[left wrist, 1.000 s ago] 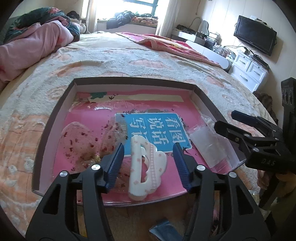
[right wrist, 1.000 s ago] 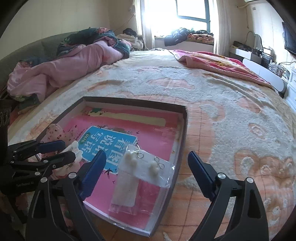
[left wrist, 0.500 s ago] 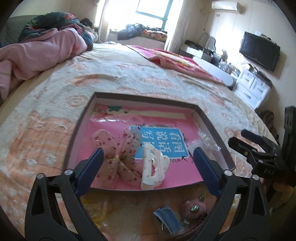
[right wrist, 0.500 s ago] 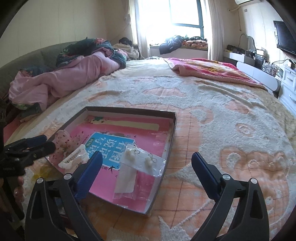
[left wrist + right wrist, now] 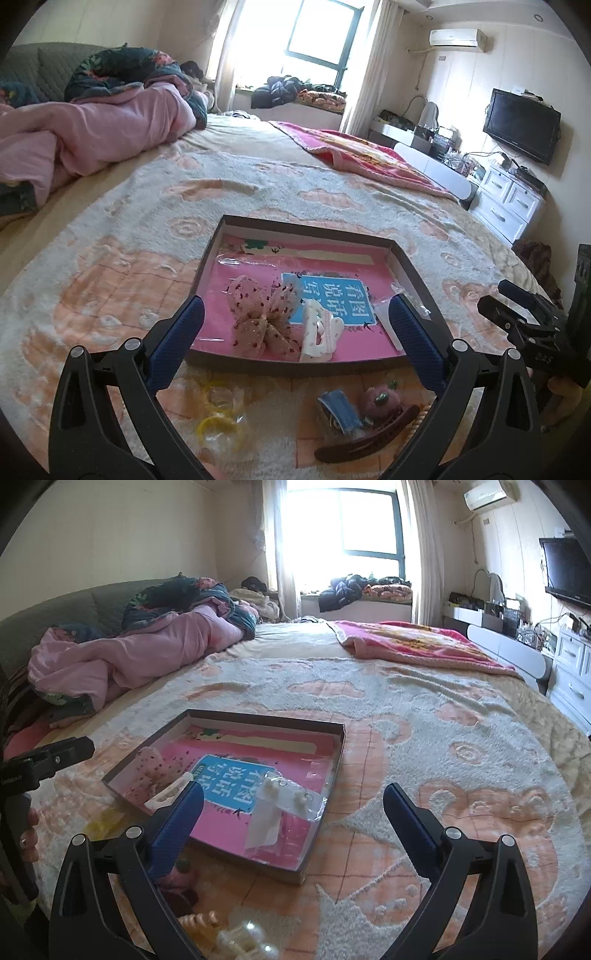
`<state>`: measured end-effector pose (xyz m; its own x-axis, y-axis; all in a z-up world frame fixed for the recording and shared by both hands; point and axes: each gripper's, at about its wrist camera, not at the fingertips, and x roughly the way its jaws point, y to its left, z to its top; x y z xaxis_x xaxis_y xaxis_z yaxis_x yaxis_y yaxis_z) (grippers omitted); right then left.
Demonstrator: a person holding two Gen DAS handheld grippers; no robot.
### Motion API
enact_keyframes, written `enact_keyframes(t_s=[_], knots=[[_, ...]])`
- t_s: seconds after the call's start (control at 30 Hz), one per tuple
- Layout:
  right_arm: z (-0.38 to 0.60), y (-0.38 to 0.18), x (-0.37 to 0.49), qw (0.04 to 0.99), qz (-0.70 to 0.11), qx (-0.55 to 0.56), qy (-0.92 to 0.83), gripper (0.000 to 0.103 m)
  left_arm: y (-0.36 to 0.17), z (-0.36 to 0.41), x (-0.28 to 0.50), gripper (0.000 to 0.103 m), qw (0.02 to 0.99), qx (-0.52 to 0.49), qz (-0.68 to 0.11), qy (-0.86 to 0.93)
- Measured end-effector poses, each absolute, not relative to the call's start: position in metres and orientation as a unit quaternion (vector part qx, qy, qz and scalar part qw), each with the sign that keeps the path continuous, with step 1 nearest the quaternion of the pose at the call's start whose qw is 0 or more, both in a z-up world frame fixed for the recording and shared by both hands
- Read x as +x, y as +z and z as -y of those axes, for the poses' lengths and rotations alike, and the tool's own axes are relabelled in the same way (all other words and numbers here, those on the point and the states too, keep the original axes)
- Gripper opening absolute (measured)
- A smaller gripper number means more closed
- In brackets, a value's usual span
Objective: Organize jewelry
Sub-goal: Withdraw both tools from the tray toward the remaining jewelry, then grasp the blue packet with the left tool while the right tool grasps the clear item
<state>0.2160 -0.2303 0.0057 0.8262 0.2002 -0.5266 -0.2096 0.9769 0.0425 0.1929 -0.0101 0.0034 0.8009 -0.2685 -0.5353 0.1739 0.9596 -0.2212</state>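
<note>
Jewelry, part sorted: bow, white claw clip and bagged earrings lie in the tray, loose pieces just outside; left gripper and right gripper both wide open, empty; slippery bags may snag or slide.

The right tool hangs over the bed with its blue-padded fingers spread wide and nothing between them. Past its left finger a shallow tray with a pink floor lies on the blanket, holding a clear earring packet at its near right, a white hair claw and a spotted bow at its left. The left tool shows at the far left edge, and small trinkets lie blurred on the blanket nearest the camera.
</note>
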Motion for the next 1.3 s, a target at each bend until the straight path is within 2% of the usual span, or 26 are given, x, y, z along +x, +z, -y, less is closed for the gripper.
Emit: enact_keyframes(t_s=[0.87,1.3], knots=[[0.200,0.000,0.134,0.949,-0.275,-0.037,0.153,0.095,0.001,-0.008,0.140,0.091,0.949,-0.070,-0.288,-0.105],[0.198,-0.017,0.120,0.943,-0.290,-0.054,0.156,0.095,-0.019,-0.007,0.126,0.091,0.942,-0.052,-0.315,-0.106]])
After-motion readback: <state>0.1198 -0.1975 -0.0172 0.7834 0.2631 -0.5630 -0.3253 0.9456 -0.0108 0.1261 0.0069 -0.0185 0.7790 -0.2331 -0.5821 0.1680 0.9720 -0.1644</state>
